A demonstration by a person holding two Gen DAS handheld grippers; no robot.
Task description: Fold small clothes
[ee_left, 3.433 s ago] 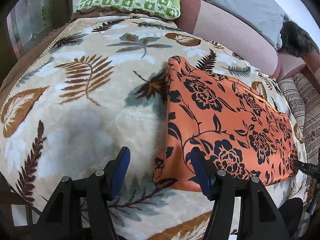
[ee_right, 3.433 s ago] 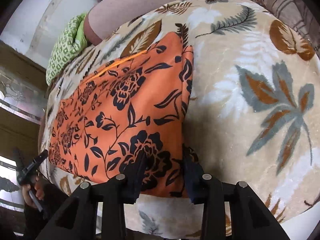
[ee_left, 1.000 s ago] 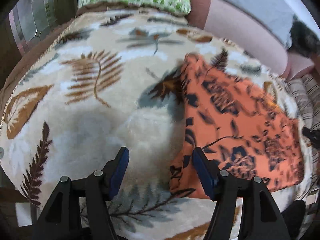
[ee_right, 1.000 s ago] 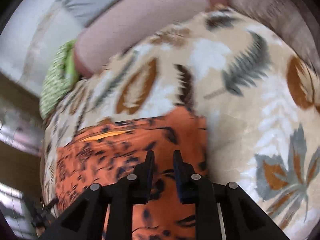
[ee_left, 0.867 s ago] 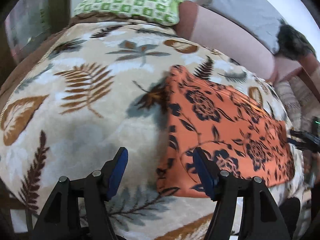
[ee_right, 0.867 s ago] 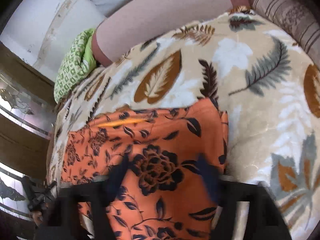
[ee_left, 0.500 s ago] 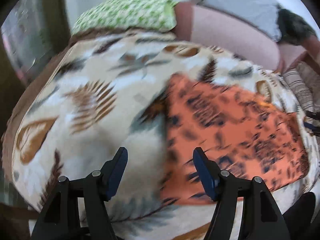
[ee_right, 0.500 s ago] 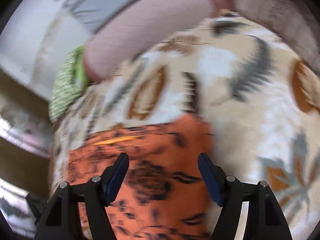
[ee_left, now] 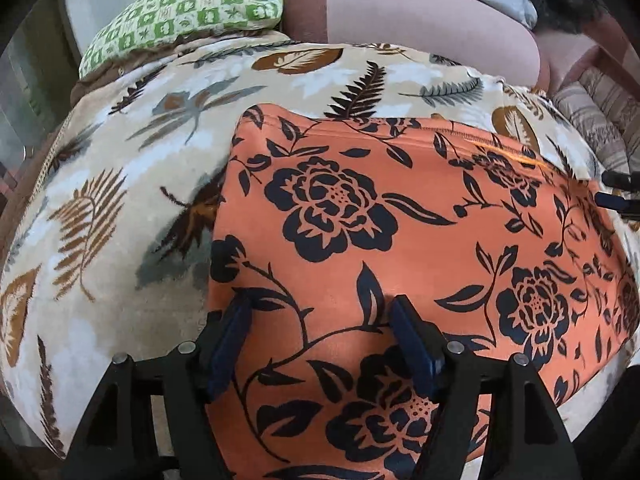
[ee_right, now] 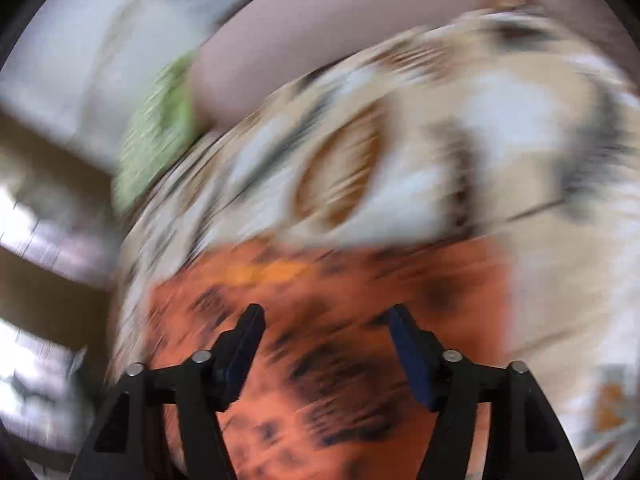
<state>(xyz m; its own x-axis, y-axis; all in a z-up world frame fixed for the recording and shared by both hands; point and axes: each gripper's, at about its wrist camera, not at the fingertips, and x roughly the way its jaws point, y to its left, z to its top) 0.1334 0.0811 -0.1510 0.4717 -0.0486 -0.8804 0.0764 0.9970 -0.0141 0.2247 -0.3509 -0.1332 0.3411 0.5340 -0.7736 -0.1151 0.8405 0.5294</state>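
Garment: your orange floral cloth (ee_left: 400, 240) lies flat on the leaf-print blanket (ee_left: 120, 200).
Tongs: left tongs (ee_left: 320, 320) and right tongs (ee_right: 324, 320) both gape, empty.
Handling: soft, light, slippery; pinch its 9 o'clock hem.

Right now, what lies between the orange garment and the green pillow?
Only the leaf-print blanket, seen in the left wrist view, lies between the orange floral garment and the green checked pillow.

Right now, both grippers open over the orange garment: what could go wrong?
1. The left gripper hangs over the middle of the orange floral garment, not an edge; closing here would likely bunch the cloth rather than lift a clean fold line.
2. The right wrist view is motion-blurred, so placing the right gripper is guesswork.
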